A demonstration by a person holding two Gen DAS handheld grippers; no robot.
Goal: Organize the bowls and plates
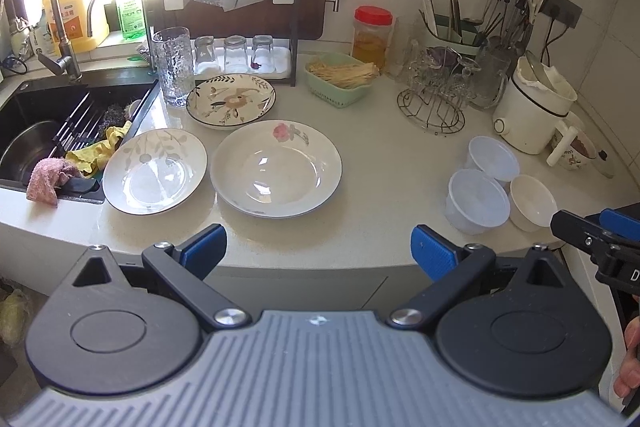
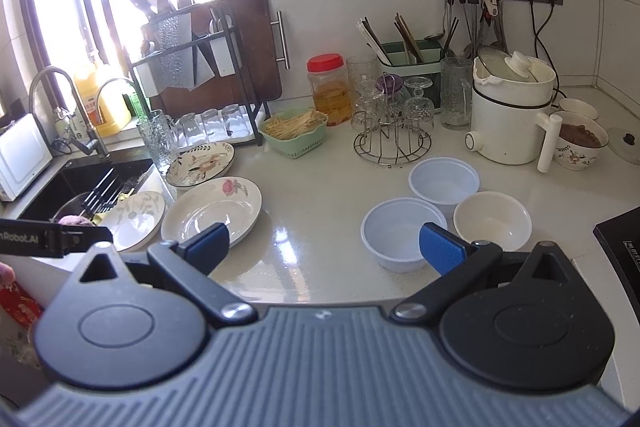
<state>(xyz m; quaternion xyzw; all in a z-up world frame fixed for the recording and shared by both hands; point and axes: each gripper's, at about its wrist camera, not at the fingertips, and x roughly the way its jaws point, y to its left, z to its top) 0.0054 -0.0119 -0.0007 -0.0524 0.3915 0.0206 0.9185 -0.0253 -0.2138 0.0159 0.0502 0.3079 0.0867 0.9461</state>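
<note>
Three plates lie on the pale counter: a pink-flower plate in the middle, a grey-leaf plate by the sink, and a brown-flower plate behind them. To the right stand two white plastic bowls and a cream ceramic bowl. My left gripper is open, held off the counter's front edge before the pink-flower plate. My right gripper is open, near the front plastic bowl, holding nothing.
A black sink with cloths and a tap lies at the left. A tall glass, a glass rack, a green basket, a red-lid jar, a wire stand with glasses and a white cooker line the back.
</note>
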